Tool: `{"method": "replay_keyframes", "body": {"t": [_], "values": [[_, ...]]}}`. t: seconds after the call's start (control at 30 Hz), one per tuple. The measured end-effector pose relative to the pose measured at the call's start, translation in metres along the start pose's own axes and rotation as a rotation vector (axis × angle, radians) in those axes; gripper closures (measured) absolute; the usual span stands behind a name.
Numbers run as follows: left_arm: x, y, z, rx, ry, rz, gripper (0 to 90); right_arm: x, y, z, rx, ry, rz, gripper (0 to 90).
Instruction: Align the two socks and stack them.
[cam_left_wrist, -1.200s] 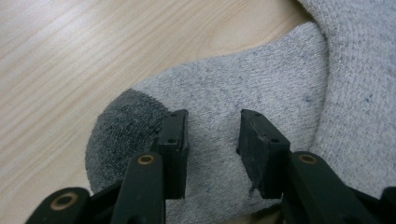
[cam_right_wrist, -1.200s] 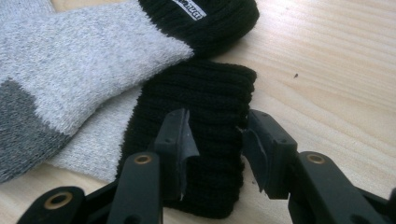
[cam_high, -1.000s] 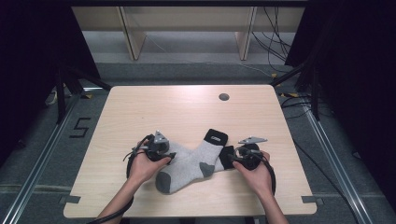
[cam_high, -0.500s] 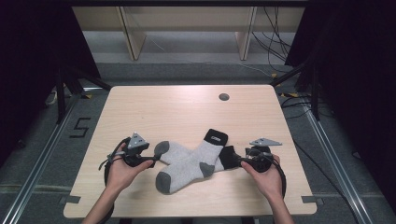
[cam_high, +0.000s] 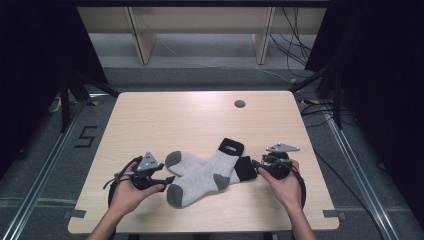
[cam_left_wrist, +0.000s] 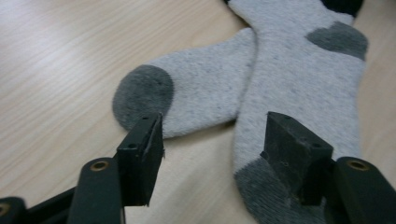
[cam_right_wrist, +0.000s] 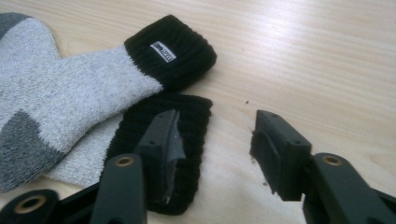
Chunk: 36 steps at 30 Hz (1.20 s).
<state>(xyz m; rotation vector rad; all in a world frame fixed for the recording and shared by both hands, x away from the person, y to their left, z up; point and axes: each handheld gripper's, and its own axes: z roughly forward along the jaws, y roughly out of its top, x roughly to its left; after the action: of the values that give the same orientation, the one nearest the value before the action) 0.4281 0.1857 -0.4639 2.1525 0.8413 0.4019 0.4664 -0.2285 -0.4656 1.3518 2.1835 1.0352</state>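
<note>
Two grey socks with dark toes and heels and black cuffs lie crossed on the wooden table (cam_high: 200, 120). The sock with the labelled cuff (cam_high: 205, 177) (cam_right_wrist: 84, 88) lies over the other sock (cam_high: 190, 162) (cam_left_wrist: 205, 98). My left gripper (cam_high: 167, 179) (cam_left_wrist: 215, 144) sits just left of the two toes. It is open and its jaws have just been closing, with bare table and no sock gripped between them. My right gripper (cam_high: 257, 164) (cam_right_wrist: 215, 149) is open at the lower sock's black cuff (cam_right_wrist: 187, 140). Its jaws have also just been closing, one jaw over the cuff, pressing nothing.
A small round hole (cam_high: 239, 104) marks the table's far right part. The table's near edge is close under both hands. Wooden shelf legs (cam_high: 140, 35) stand beyond the table and cables (cam_high: 310, 107) trail on the floor at the right.
My left hand has drawn back to the left off the socks' toes. The right hand has eased slightly right from the cuffs. The socks lie as before.
</note>
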Motion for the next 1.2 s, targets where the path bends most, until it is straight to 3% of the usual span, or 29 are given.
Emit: {"method": "replay_keyframes", "body": {"t": [0.07, 0.1, 0.13, 0.17, 0.2, 0.27, 0.3, 0.37, 0.4, 0.43, 0.47, 0.67, 0.77, 0.93, 1.07, 1.2], "values": [[-0.011, -0.004, -0.001, 0.021, -0.044, 0.036, 41.2, 0.001, 0.001, -0.003, 0.015, -0.011, 0.062, 50.5], [-0.014, -0.005, -0.001, 0.035, -0.053, 0.048, 41.9, 0.001, 0.002, -0.003, 0.015, -0.023, 0.05, 49.9], [-0.018, -0.007, 0.0, 0.053, -0.058, 0.056, 43.6, 0.003, 0.003, -0.006, 0.027, -0.04, 0.084, 49.3], [-0.018, -0.007, 0.0, 0.053, -0.058, 0.056, 44.9, 0.003, 0.003, -0.006, 0.027, -0.04, 0.084, 49.3], [-0.026, -0.011, 0.002, 0.066, -0.088, 0.055, 45.1, 0.0, 0.007, -0.005, 0.006, -0.044, 0.053, 48.1], [-0.029, -0.013, 0.004, 0.079, -0.099, 0.063, 45.2, 0.001, 0.008, -0.004, 0.009, -0.039, 0.072, 47.8], [-0.032, -0.014, 0.006, 0.084, -0.107, 0.061, 45.2, 0.004, 0.011, -0.005, 0.035, -0.049, 0.097, 47.6], [-0.035, -0.016, 0.009, 0.099, -0.117, 0.073, 45.0, 0.002, 0.015, 0.0, 0.033, -0.055, 0.06, 47.7], [-0.037, -0.017, 0.011, 0.105, -0.117, 0.084, 43.7, 0.004, 0.021, 0.004, 0.052, -0.046, 0.08, 48.0], [-0.037, -0.017, 0.011, 0.105, -0.117, 0.084, 43.3, 0.004, 0.021, 0.004, 0.052, -0.046, 0.08, 48.0], [-0.037, -0.016, 0.013, 0.111, -0.123, 0.09, 42.6, 0.002, 0.026, 0.011, 0.045, -0.054, 0.047, 49.5], [-0.034, -0.016, 0.015, 0.117, -0.126, 0.083, 39.6, 0.004, 0.038, 0.029, 0.082, -0.033, 0.059, 51.0], [-0.031, -0.014, 0.01, 0.082, -0.117, 0.05, 39.3, 0.008, 0.048, 0.044, 0.097, -0.017, 0.042, 51.0], [-0.027, -0.016, 0.015, 0.103, -0.11, 0.035, 38.2, 0.013, 0.06, 0.058, 0.116, -0.007, 0.027, 50.3], [-0.026, -0.017, 0.02, 0.106, -0.121, 0.024, 43.3, 0.01, 0.064, 0.066, 0.121, 0.006, 0.004, 48.4], [-0.026, -0.018, 0.025, 0.121, -0.131, 0.025, 48.6, 0.009, 0.066, 0.077, 0.145, -0.007, 0.018, 47.7]]}}
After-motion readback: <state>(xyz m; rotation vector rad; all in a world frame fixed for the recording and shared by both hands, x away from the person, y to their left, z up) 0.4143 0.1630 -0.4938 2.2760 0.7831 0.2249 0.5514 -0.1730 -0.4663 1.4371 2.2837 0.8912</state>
